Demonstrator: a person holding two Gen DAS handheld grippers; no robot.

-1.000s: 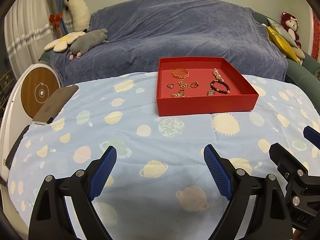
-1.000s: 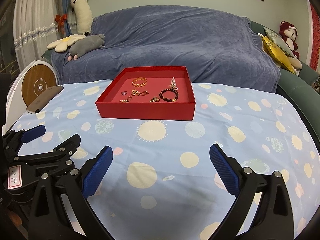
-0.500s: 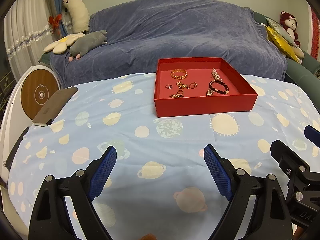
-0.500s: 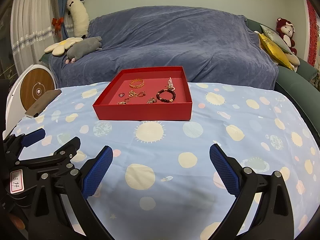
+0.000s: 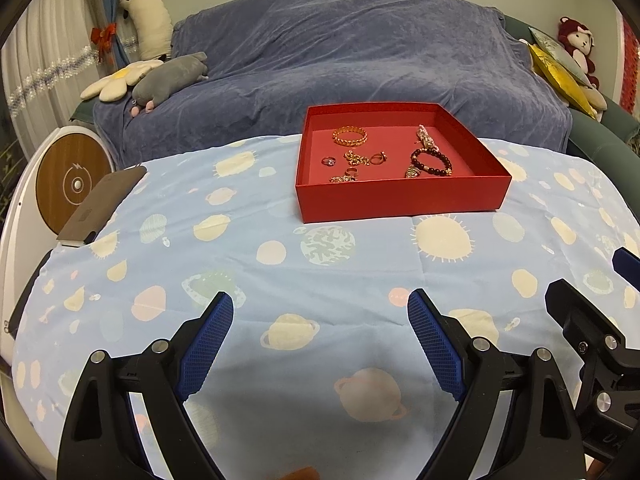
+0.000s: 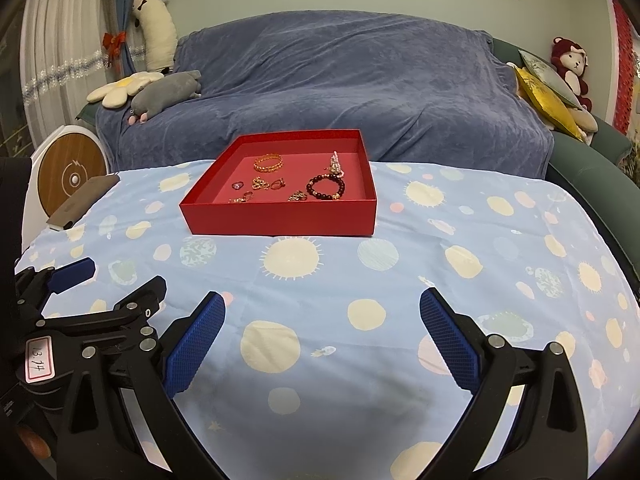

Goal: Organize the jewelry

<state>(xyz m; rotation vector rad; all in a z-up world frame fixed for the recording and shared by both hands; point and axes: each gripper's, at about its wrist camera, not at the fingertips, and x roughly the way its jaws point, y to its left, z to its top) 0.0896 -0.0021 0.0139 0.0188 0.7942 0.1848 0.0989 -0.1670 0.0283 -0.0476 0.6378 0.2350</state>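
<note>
Sitting at the far middle of the worktop [image 5: 280, 280], the red box [image 5: 400, 196] is seen with the jewelry inside it. The left gripper [image 5: 320, 344] and the right gripper [image 6: 322, 344] are held near, well apart from the box, with jaws spread wide and nothing held. The gold bangle [image 6: 269, 162], the dark bead bracelet [image 6: 326, 187] and the small rings [image 6: 256, 186] lie close together. A tiny ring could be missed or dropped. Two pieces could be caught at once. The light box could be pushed.
</note>
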